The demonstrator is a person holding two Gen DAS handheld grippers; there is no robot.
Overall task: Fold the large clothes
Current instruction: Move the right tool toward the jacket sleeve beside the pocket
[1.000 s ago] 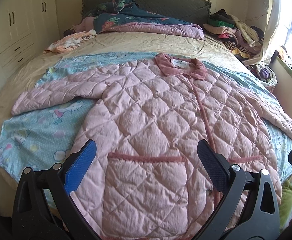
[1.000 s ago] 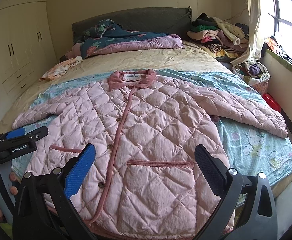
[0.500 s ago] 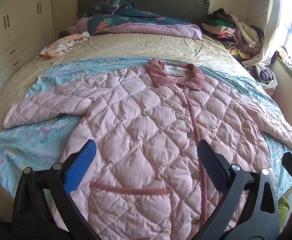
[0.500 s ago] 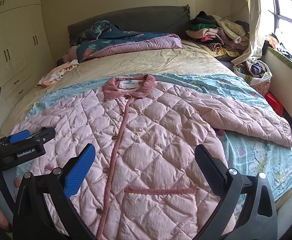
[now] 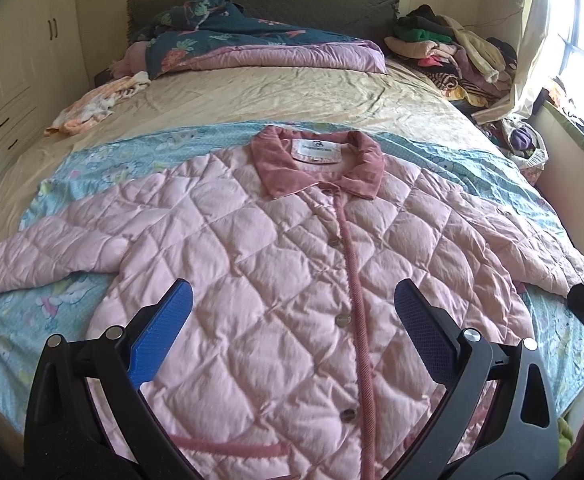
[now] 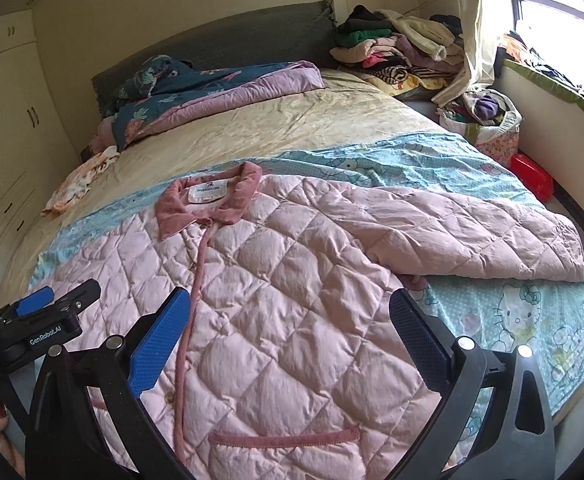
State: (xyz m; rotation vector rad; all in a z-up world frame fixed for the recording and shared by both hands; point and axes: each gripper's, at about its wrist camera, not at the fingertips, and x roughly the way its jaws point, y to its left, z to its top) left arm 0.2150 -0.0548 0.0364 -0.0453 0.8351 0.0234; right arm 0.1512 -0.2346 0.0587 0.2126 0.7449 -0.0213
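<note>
- Pink quilted jacket (image 5: 260, 280) looks soft, puffy and bulky; probably light but springy, so folds may bounce open. No stiff parts apart from the buttons.
- Best holds, I'd say: a sleeve cuff, shoulder seam or hem edge. Pinch a thick bunch, since the shiny shell may slip.
- Look: pale pink diamond quilting, darker rose collar (image 5: 317, 164) with a white label, rose piping down the buttoned front, trimmed pocket (image 6: 288, 440) low down.
- Position: lies face up, buttoned, flat on a blue cartoon sheet (image 6: 511, 312) at the foot of the bed (image 5: 276, 96), sleeves spread out to each side.
- Left claw (image 5: 292, 312) spread wide, empty, hovering above the chest.
- Right claw (image 6: 290, 316) also spread wide, holding nothing, above the jacket's right half near the right sleeve (image 6: 471, 236).
- Folding not yet begun.
</note>
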